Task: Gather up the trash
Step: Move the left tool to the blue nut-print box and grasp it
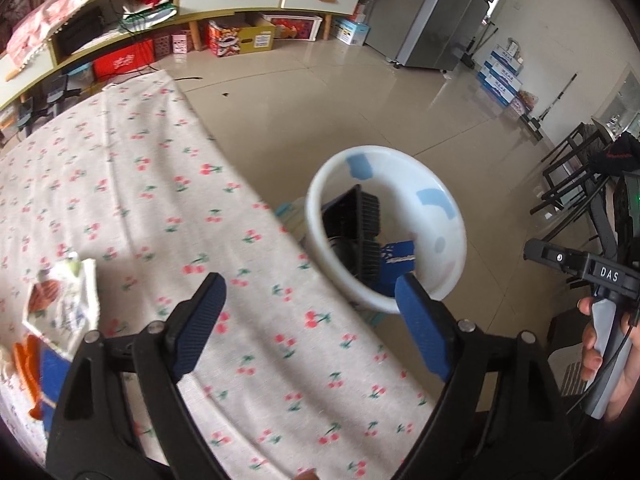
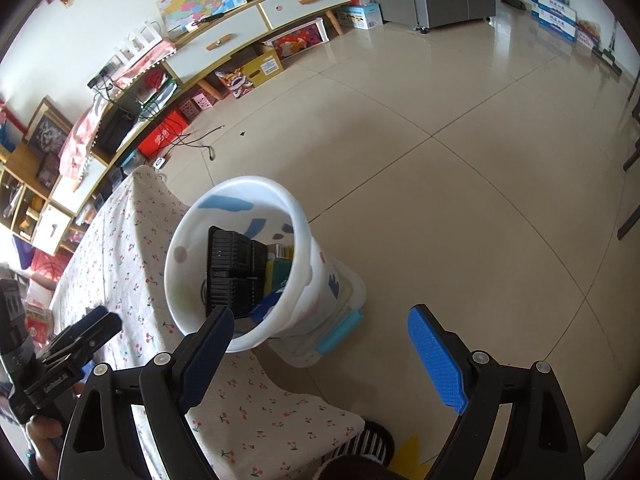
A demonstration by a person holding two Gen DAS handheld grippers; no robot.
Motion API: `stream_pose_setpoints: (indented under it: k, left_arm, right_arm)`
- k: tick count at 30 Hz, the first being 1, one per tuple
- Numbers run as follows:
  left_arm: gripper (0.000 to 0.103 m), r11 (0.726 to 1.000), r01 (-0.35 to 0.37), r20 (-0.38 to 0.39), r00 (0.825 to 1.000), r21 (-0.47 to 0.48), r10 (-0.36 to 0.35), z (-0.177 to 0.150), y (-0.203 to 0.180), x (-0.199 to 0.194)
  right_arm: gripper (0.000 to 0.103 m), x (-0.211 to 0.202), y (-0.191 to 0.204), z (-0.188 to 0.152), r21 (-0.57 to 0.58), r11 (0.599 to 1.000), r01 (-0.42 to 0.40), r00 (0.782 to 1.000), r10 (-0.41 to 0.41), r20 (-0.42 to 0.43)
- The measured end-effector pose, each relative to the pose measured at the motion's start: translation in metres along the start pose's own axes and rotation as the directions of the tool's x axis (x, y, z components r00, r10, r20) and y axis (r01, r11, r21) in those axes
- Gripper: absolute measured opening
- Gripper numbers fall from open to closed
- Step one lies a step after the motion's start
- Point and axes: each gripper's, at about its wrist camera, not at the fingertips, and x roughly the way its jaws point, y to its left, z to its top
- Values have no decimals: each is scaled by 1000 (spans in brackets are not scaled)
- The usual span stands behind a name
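Now both grippers, left gripper (image 1: 308, 300) and right gripper (image 2: 320, 336), hold their jaws wide and empty near the white plastic bucket (image 2: 188, 308) containing a black ribbed tray (image 2: 236, 272).

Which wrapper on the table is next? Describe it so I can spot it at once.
Start at the table with the cherry-print cloth; the white bin stands off its right edge. At the opposite, left edge lies a crumpled white wrapper with a reddish-brown picture. An orange and blue packet lies just below it; the wrapper is the pale one.
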Motion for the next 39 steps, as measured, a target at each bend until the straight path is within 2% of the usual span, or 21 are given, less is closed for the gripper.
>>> stream_pose_setpoints:
  k: [7, 13, 25, 29, 32, 39]
  left_arm:
    - [94, 997, -57, 24, 998, -51, 58, -16, 36, -31]
    - [96, 990, -107, 36, 993, -90, 111, -33, 67, -58]
    - [97, 955, -218, 11, 974, -200, 225, -73, 144, -98]
    - [97, 950, -214, -9, 976, -228, 218, -89, 162, -99]
    - [97, 956, -190, -23, 982, -225, 190, -99, 168, -95]
    - [97, 982, -144, -40, 989, -121, 140, -117, 157, -77]
  right_arm:
    - [90, -1, 32, -3, -64, 998, -10, 1000, 10, 4]
    - [90, -1, 65, -9, -128, 991, -23, 1000, 23, -3]
    - [90, 9, 147, -26, -260, 964, -63, 998, 57, -32]
    - [90, 15, 174, -33, -305, 950, -71, 997, 58, -50]
    - [90, 22, 189, -39, -334, 940, -70, 997, 51, -66]
    - [90, 36, 201, -48, -360, 931, -63, 995, 31, -94]
